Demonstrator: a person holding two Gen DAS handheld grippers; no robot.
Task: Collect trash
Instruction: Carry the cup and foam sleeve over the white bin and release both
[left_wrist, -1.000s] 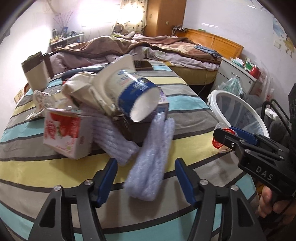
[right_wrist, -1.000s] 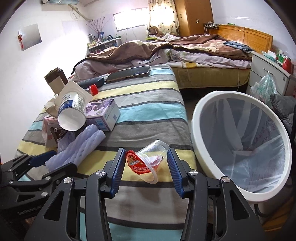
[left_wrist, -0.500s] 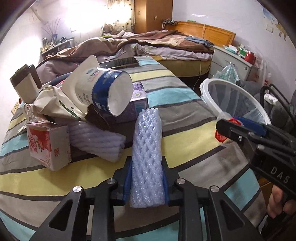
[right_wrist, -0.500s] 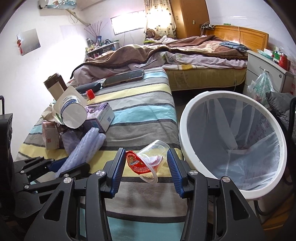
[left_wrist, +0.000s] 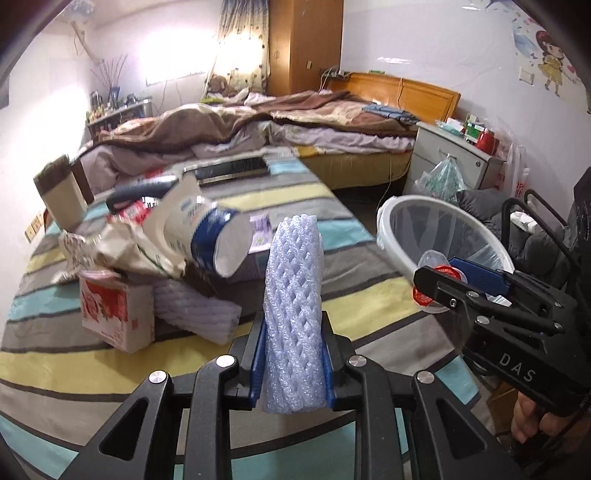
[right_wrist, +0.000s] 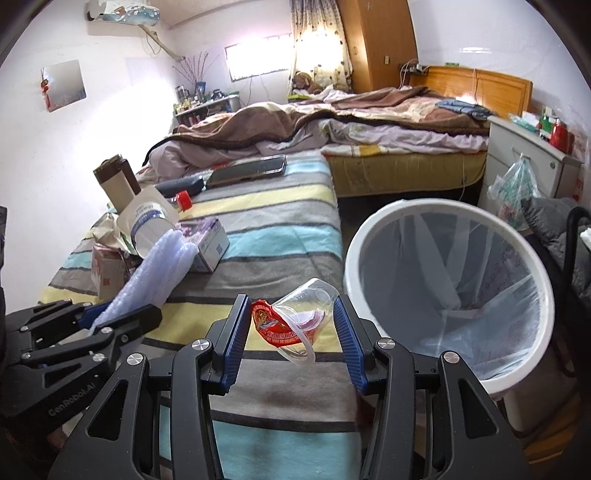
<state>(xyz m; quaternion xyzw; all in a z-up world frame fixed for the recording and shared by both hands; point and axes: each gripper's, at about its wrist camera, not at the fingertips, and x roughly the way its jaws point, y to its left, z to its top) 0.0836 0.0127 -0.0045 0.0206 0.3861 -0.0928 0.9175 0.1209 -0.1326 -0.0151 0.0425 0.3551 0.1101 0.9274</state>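
A white mesh-lined bin (right_wrist: 448, 291) stands just off the striped blanket's (right_wrist: 273, 236) right edge, placed to catch litter swept from the heap of cartons and wrappers near the blanket's left edge. The left gripper (left_wrist: 291, 363) is clamped tight on a pale foam net sleeve (left_wrist: 293, 295), lifted clear. The right gripper (right_wrist: 291, 338), jaws about half apart, holds a crumpled clear plastic cup (right_wrist: 295, 321) with its red foil lid, apparently pinched, beside the bin.

the bin (left_wrist: 439, 236) is partly behind the right hand-held gripper (left_wrist: 439, 280). words on the cup (left_wrist: 201, 236) are too blurry to read.
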